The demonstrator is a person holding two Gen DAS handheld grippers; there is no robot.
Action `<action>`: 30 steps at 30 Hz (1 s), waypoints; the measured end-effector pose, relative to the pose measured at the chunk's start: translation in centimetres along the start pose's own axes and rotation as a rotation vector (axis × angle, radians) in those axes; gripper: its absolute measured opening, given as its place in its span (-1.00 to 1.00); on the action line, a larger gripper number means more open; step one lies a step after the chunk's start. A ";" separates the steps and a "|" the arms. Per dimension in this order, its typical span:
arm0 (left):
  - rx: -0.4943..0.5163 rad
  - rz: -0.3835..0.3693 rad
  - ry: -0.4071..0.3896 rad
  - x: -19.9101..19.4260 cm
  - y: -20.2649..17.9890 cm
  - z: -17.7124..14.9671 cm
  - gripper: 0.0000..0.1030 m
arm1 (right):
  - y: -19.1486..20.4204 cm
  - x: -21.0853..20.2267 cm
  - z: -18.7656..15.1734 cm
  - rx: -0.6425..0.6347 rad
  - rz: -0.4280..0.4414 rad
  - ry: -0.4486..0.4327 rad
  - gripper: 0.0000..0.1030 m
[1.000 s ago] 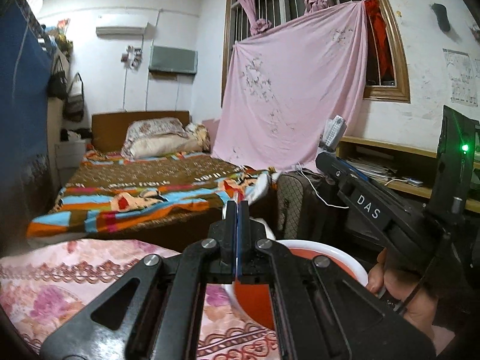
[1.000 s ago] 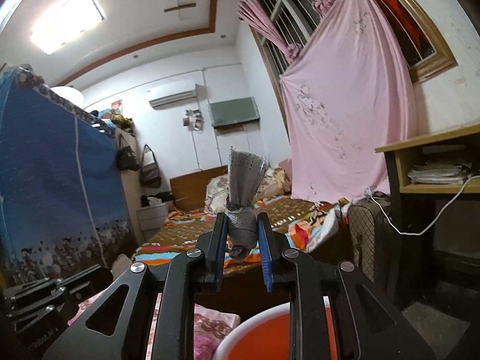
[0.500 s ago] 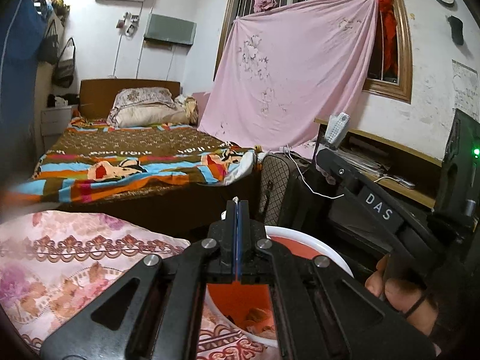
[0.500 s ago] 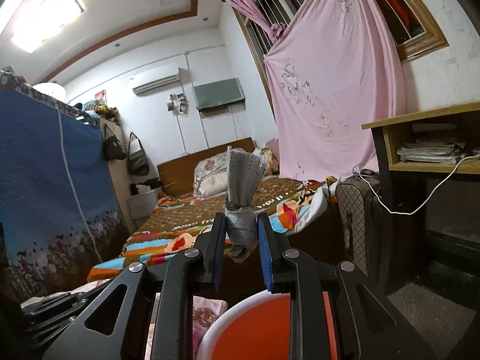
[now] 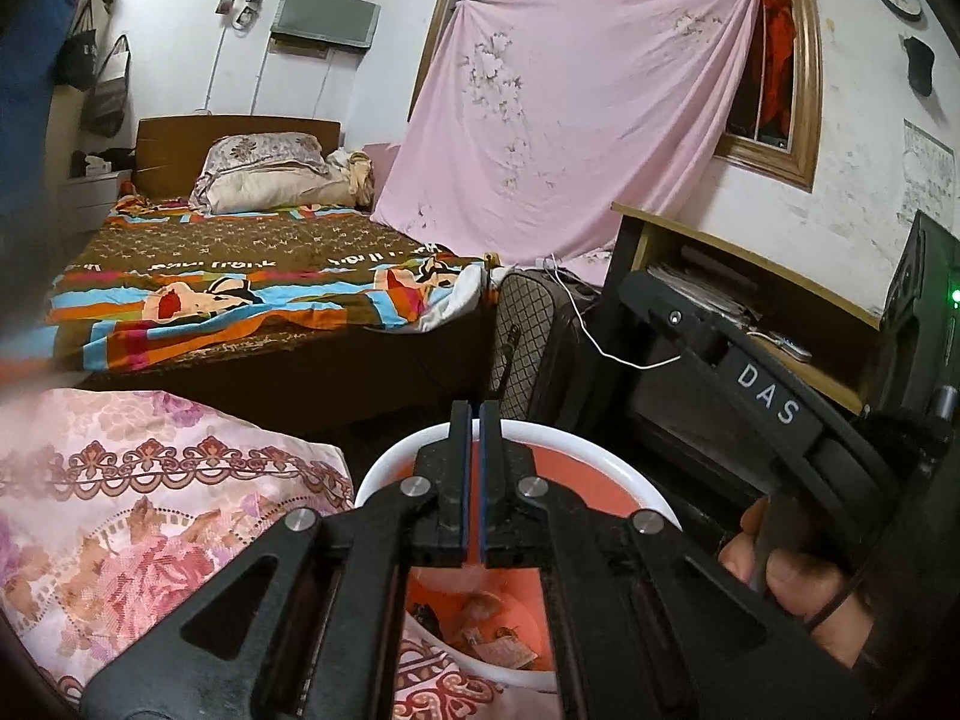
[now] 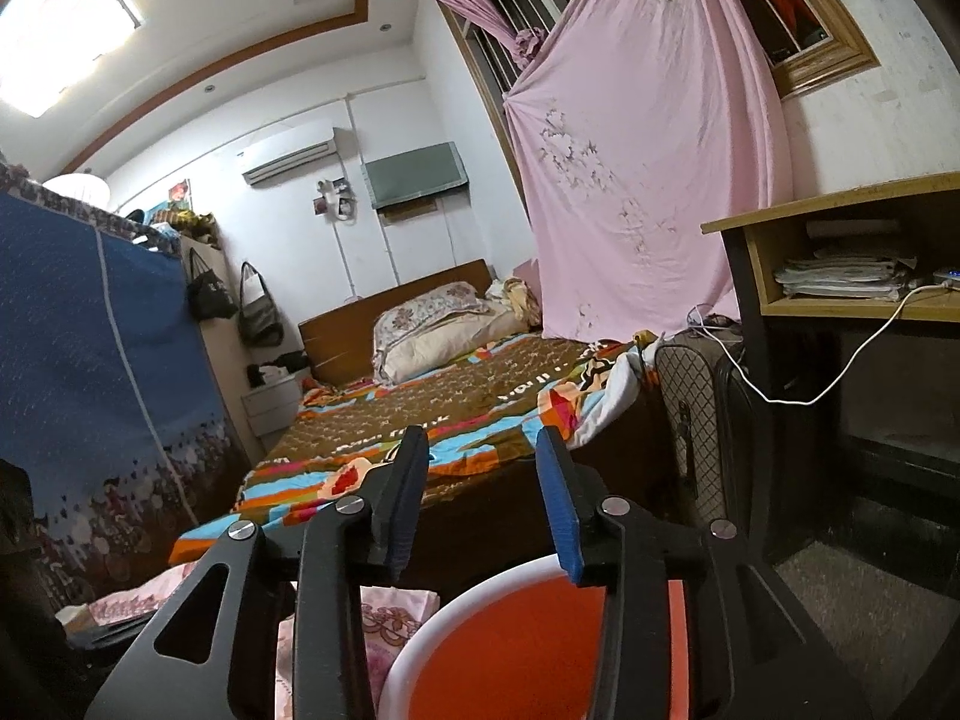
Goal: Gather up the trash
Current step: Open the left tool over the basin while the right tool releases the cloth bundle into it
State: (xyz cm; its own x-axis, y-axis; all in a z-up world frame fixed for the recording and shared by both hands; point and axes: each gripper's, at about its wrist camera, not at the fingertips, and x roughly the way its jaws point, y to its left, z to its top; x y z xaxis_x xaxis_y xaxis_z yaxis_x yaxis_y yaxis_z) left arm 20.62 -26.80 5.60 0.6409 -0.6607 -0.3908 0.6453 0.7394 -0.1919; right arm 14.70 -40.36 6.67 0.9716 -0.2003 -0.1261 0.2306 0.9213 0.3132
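My right gripper (image 6: pixel 483 495) hangs wide apart and empty over the bin (image 6: pixel 420 636); the left gripper (image 5: pixel 474 468) is pinched together, trash (image 5: pixel 498 648) in the bottom, so I'd lift clear straight up

Orange, white-rimmed bin (image 5: pixel 606 468); pink floral cloth (image 5: pixel 150 516); striped multicolour bedspread (image 5: pixel 240 294)

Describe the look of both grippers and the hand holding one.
Both grippers, left gripper and right gripper, are black angular plastic with silver screws and blue finger pads. The right one's body reads "DAS" in white, and a bare hand grips its handle.
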 end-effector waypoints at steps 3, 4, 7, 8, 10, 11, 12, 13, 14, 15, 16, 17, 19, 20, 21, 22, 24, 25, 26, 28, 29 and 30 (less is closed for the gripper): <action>-0.001 0.004 0.002 -0.1 0.0 -0.1 -1.00 | 0.0 0.0 0.0 0.000 0.000 0.000 -0.28; -0.003 0.007 0.000 -0.2 0.0 -0.1 -1.00 | 0.0 0.0 0.0 0.000 0.000 0.000 -0.28; -0.011 0.018 -0.007 -0.4 0.3 0.1 -1.00 | 0.0 0.0 0.0 -0.001 0.000 -0.001 -0.25; -0.014 0.022 -0.010 -0.4 0.5 0.1 -1.00 | 0.0 0.0 0.0 -0.003 -0.001 -0.002 -0.24; -0.023 0.033 -0.014 -0.6 0.8 0.2 -0.99 | 0.0 0.0 0.0 -0.002 0.000 -0.001 -0.23; -0.025 0.037 -0.015 -0.6 1.0 0.3 -0.97 | 0.0 0.0 0.0 -0.002 0.000 0.000 -0.21; -0.029 0.043 -0.016 -0.7 1.1 0.3 -0.95 | 0.0 0.0 0.0 -0.002 0.000 0.000 -0.21; -0.032 0.051 -0.018 -0.8 1.3 0.3 -0.94 | 0.0 0.0 0.0 -0.003 0.000 0.001 -0.20; -0.036 0.058 -0.021 -0.9 1.5 0.4 -0.92 | 0.0 0.0 0.0 -0.003 0.000 0.001 -0.18; -0.039 0.062 -0.022 -1.0 1.7 0.4 -0.90 | -0.1 -0.1 0.0 -0.004 0.001 0.002 -0.18; -0.044 0.068 -0.023 -1.1 1.9 0.4 -0.89 | 0.0 0.0 0.0 -0.005 0.001 0.002 -0.17; -0.047 0.073 -0.024 -1.2 2.1 0.4 -0.87 | 0.0 0.0 0.0 -0.007 0.002 0.003 -0.16; -0.053 0.088 -0.025 -1.4 2.4 0.4 -0.85 | 0.2 0.0 0.0 -0.014 0.003 0.004 -0.16; -0.057 0.095 -0.026 -1.5 2.6 0.4 -0.83 | 0.2 0.0 0.0 -0.018 0.003 0.004 -0.15; -0.060 0.100 -0.027 -1.6 2.9 0.5 -0.81 | 0.3 0.0 0.0 -0.021 0.003 0.006 -0.15; -0.063 0.105 -0.029 -1.7 3.0 0.5 -0.80 | 0.3 0.0 -0.1 -0.026 0.003 0.008 -0.14; -0.071 0.117 -0.031 -2.0 3.4 0.5 -0.74 | 0.7 0.1 -0.1 -0.033 0.002 0.011 -0.14; -0.074 0.123 -0.033 -2.2 3.6 0.5 -0.71 | 0.8 0.1 -0.1 -0.037 0.002 0.012 -0.14; -0.077 0.128 -0.034 -2.3 3.8 0.5 -0.67 | 0.9 0.1 -0.2 -0.040 0.000 0.014 -0.13; -0.083 0.142 -0.040 -2.8 4.1 0.6 -0.59 | 1.1 0.2 -0.2 -0.045 -0.002 0.015 -0.13; -0.086 0.149 -0.042 -3.0 4.3 0.6 -0.53 | 1.2 0.2 -0.3 -0.048 -0.003 0.017 -0.12; -0.091 0.156 -0.045 -3.2 4.5 0.6 -0.46 | 1.3 0.2 -0.3 -0.050 -0.004 0.018 -0.12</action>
State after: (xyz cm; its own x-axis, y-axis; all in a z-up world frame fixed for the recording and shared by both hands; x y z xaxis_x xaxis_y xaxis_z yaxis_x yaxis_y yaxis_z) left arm 21.74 -21.44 6.56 0.7494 -0.5410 -0.3817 0.4979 0.8405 -0.2136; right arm 15.20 -39.11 6.79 0.9694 -0.1982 -0.1446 0.2309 0.9361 0.2653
